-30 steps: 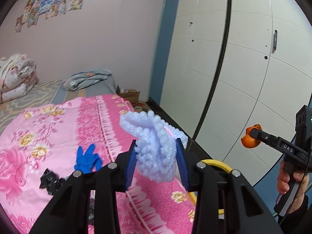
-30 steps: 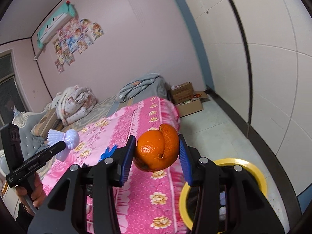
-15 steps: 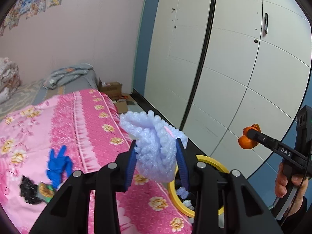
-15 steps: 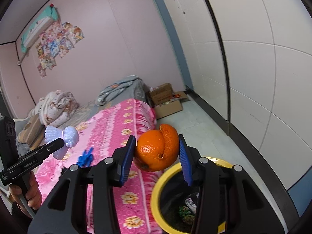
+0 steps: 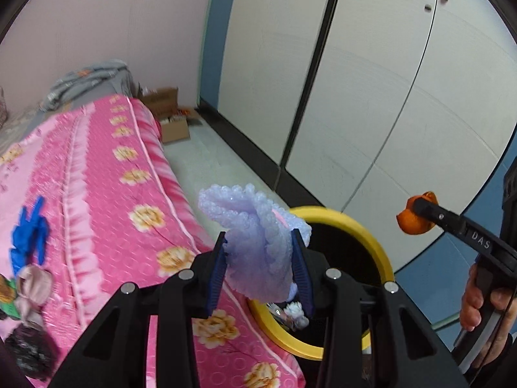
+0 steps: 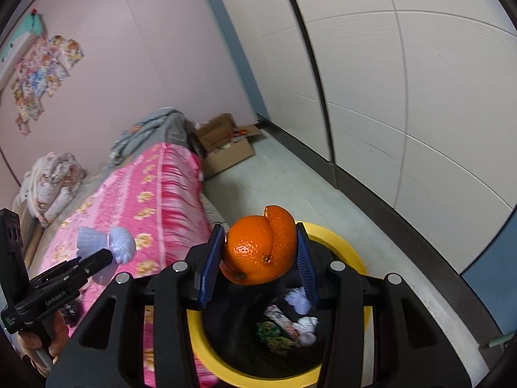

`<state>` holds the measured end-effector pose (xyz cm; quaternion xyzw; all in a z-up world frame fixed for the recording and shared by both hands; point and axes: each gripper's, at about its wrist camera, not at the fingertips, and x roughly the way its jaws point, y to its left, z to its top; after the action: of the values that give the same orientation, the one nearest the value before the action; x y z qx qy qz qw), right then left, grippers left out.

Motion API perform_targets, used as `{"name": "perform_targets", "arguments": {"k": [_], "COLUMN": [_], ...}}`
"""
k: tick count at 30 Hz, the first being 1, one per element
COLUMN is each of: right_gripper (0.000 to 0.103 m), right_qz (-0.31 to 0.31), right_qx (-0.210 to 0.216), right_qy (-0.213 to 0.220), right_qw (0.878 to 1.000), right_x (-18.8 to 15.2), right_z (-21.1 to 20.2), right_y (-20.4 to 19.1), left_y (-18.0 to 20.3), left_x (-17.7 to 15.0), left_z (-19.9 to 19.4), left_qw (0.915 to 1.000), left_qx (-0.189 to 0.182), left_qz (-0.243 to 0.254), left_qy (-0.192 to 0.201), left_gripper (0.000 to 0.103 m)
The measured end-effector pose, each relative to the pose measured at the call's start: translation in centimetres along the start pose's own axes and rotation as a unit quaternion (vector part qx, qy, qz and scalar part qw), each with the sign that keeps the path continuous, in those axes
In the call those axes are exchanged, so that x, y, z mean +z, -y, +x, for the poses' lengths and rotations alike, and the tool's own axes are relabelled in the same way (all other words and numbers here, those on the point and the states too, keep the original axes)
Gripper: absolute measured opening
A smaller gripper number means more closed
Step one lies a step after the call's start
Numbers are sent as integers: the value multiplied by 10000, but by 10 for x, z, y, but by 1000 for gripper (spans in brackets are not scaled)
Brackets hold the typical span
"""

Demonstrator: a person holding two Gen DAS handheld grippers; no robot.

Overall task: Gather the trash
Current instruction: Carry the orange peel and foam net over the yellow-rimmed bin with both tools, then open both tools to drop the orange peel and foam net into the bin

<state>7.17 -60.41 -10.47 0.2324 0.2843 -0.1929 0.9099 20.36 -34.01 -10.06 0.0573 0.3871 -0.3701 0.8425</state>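
Left wrist view: the left gripper (image 5: 260, 266) is clenched on a crumpled wad of lilac foam wrap (image 5: 255, 242), pinched across its middle between the blue pads, with a loose flap sticking up and away from the bin. The wad hangs over the near rim of the yellow-rimmed trash bin (image 5: 381, 252), which stands on the floor just beside the pink floral bed (image 5: 106, 194). To the far side of the bin the right gripper (image 5: 416, 218) comes in holding something orange. On the bed, well away from the bin, lie a blue glove (image 5: 27, 236) and some dark and pale scraps too blurred to name.

Right wrist view: the right gripper (image 6: 260, 255) is clenched on an orange peel (image 6: 260, 249), a hollow shell with one curled flap, held directly above the bin's (image 6: 342, 242) dark mouth, where wrappers and foam bits already lie. The left gripper (image 6: 106, 255) with the foam wrap (image 6: 108, 242) sits on the bed side of the bin.

Judging by look, the foam wrap is feather-light, springy and soft, so it may cling to the pads or drift on letting go; a mid-body pinch suits it. The peel is light, bendable, likely slick inside, and easily torn if squeezed hard; the grip across its rounded sides seems right.
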Motion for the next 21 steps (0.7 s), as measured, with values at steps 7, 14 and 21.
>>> {"name": "perform_targets", "arguments": {"k": [7, 14, 21], "right_gripper": [42, 42, 44], "right_qz": [22, 157, 234], "right_qx": [-242, -324, -282], "right_qy": [-79, -255, -277], "right_qw": [9997, 9990, 9989], "right_x": [-15, -25, -29], "right_z": [25, 41, 46], "right_y": [15, 29, 36], "left_y": [20, 36, 40], "left_x": [-12, -20, -22], "left_z": [37, 61, 67], "left_qw": [9990, 9977, 9969], "left_qx": [-39, -156, -314], "left_qz": [198, 300, 279], "left_qy": [-392, -595, -663], "left_gripper": [36, 36, 37]}}
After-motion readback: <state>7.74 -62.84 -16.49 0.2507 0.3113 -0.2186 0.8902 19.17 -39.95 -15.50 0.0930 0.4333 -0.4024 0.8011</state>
